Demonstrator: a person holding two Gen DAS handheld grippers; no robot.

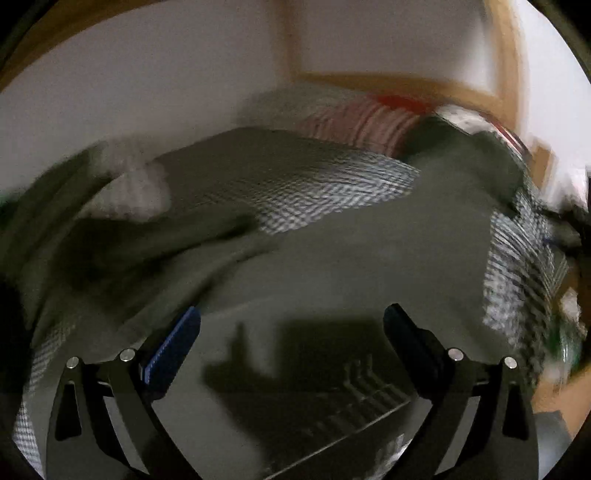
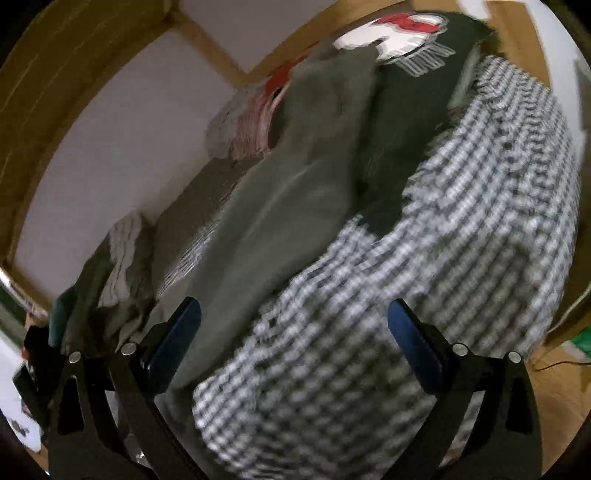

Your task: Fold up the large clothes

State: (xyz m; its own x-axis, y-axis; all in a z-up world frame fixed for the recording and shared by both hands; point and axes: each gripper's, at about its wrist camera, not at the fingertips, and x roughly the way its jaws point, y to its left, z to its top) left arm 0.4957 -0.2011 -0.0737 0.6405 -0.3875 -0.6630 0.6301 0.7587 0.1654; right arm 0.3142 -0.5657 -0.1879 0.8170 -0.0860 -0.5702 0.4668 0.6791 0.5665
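A grey-green garment point(image 1: 351, 258) lies spread over a heap of clothes, and it also shows in the right wrist view point(image 2: 288, 206). My left gripper point(image 1: 291, 328) is open and empty just above the garment's near part. A black-and-white checked shirt point(image 2: 424, 277) lies beside it, and it also shows in the left wrist view point(image 1: 332, 192). My right gripper point(image 2: 293, 321) is open and empty over the edge where the checked shirt meets the grey-green garment. Both views are blurred by motion.
A dark top with a red and white print point(image 2: 399, 26) and a red-striped cloth point(image 1: 369, 122) lie at the far end of the heap. A white wall with wooden framing point(image 1: 388, 85) stands behind. Wooden floor point(image 2: 561, 387) shows at the right.
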